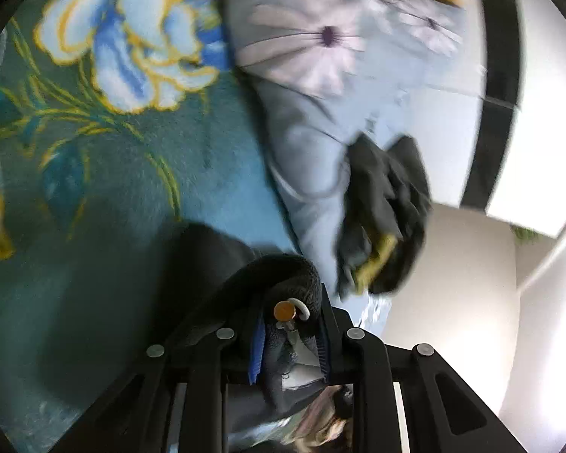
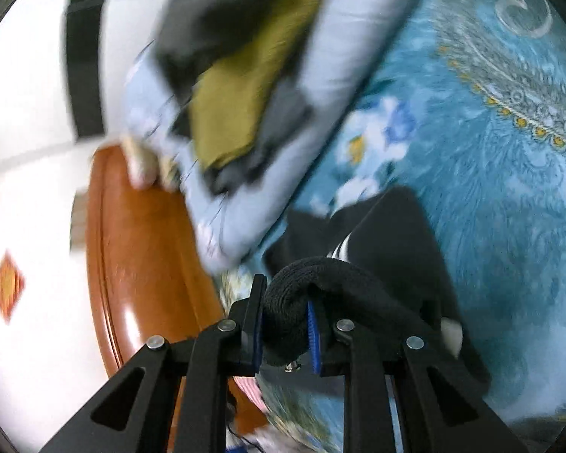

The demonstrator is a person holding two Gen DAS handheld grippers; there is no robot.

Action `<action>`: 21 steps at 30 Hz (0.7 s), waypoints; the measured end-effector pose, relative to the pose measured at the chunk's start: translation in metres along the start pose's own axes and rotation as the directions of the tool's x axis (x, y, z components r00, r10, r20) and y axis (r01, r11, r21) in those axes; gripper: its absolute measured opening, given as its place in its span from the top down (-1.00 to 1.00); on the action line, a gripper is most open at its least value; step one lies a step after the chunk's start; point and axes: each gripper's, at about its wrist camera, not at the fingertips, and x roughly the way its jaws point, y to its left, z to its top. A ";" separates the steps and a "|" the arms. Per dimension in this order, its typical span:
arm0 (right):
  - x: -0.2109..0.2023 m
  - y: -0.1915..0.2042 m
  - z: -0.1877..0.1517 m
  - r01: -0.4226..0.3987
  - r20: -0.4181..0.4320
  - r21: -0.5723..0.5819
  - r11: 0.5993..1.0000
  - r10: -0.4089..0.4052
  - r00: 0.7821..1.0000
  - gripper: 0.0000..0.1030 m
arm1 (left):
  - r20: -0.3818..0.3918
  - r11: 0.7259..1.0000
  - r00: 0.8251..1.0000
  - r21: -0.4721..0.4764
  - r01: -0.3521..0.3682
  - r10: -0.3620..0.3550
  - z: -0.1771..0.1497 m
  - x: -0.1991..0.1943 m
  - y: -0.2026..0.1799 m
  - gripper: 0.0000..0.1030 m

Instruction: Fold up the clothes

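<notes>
Two tongs, both busy: the left tongs pinch a bunched fold of the black garment, and the right tongs clamp another thick roll of it, its body trailing over the blue floral blanket on the bed. Beyond, one pale pillow carries one blurred pile of dark and olive clothes. One wooden bed end sits left.

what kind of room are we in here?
Probably a bedroom, on a bed: a teal plush floral blanket covers the surface, a pale blue flower-print pillow lies on it, and a glossy orange-brown wooden bed board edges it. Both grippers clamp a black knit garment.
</notes>
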 end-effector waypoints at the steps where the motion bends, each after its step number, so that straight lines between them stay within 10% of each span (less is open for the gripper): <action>1: 0.003 -0.006 0.003 0.007 0.013 0.033 0.999 -0.007 1.000 0.62 | 0.006 0.999 1.000 -0.034 -0.009 0.009 0.007 0.007 0.005 0.53; 6: 0.017 -0.028 0.015 0.020 0.056 0.161 0.987 -0.029 0.998 0.54 | -0.003 0.979 1.000 -0.203 0.009 -0.010 0.019 0.027 0.036 0.42; 12: -0.007 -0.020 0.017 0.003 0.090 0.065 0.998 -0.009 0.996 0.17 | 0.037 0.995 0.995 0.047 0.089 -0.091 0.000 -0.015 0.004 -0.27; 17: -0.025 -0.020 0.012 0.215 0.143 -0.042 0.976 -0.207 0.968 0.11 | 0.139 0.923 0.961 0.275 -0.271 0.241 -0.012 -0.026 -0.004 -0.29; 21: 0.003 -0.028 0.004 0.322 0.082 -0.080 0.943 -0.315 0.945 0.11 | 0.091 0.860 0.922 0.337 -0.383 0.375 -0.016 0.009 0.009 -0.29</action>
